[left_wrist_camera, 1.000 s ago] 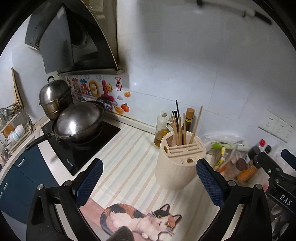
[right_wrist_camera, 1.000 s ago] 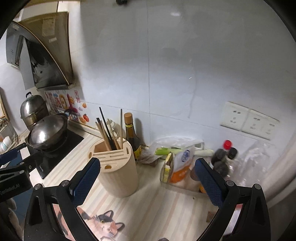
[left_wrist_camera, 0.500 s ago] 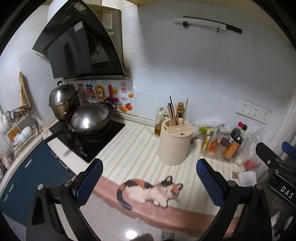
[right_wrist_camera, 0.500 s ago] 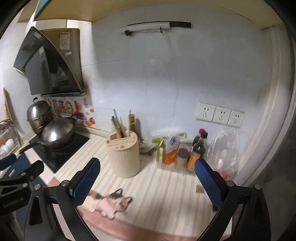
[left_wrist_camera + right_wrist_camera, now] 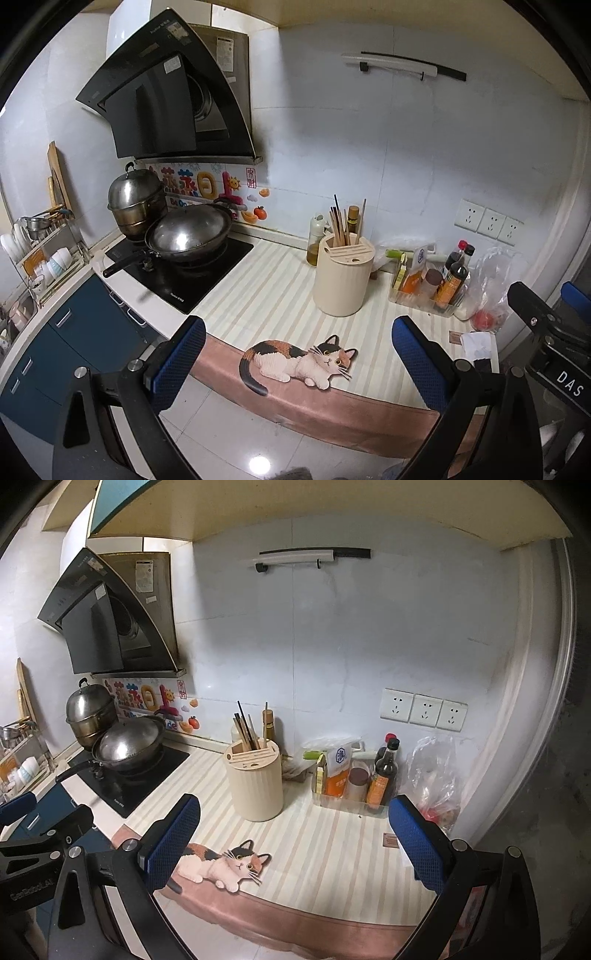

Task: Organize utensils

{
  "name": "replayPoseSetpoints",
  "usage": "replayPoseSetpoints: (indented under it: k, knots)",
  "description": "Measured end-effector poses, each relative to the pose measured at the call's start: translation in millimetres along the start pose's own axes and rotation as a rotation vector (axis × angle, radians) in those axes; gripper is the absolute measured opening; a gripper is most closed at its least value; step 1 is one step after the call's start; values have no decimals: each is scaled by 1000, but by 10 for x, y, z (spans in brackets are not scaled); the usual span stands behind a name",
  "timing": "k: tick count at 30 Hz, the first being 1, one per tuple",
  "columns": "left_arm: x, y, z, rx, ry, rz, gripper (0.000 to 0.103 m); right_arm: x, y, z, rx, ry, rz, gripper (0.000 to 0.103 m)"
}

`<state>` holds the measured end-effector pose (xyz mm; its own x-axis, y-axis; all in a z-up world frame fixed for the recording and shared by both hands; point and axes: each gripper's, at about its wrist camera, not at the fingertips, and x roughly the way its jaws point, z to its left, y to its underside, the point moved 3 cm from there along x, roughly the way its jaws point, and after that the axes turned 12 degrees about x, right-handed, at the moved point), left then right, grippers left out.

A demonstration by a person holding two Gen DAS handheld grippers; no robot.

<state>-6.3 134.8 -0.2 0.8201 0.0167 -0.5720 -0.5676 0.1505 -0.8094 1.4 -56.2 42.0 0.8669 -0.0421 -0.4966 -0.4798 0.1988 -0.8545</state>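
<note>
both wrist views face the counter [image 5: 280,291] from well back, side by side.

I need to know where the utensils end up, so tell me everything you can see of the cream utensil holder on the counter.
The utensil holder is a cream cylinder with fine vertical ribs, plastic by the look of it. Its top slopes and has narrow slots, a small hole and an open compartment at the back. It stands upright on the striped counter mat, between the cooktop and a clear tray of condiment bottles. Wooden and dark chopsticks stand in the back compartment, leaning slightly. An oil bottle sits close behind it. Neither gripper touches it.
</note>
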Motion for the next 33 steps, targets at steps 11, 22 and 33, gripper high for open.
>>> replayPoseSetpoints:
  k: [11,22,33]
  knots:
    - [-12,-54,-101,-18,-28,-12,103,1,-81,-100,-4,-7,-9,103]
    - [65,-83,-287,-5,-42,-3,103,167,-66,-212,-18,-19,12,103]
    - [81,-77,-302,-5,-37,-3,103,224,-69,-285,-22,-10,13,103]
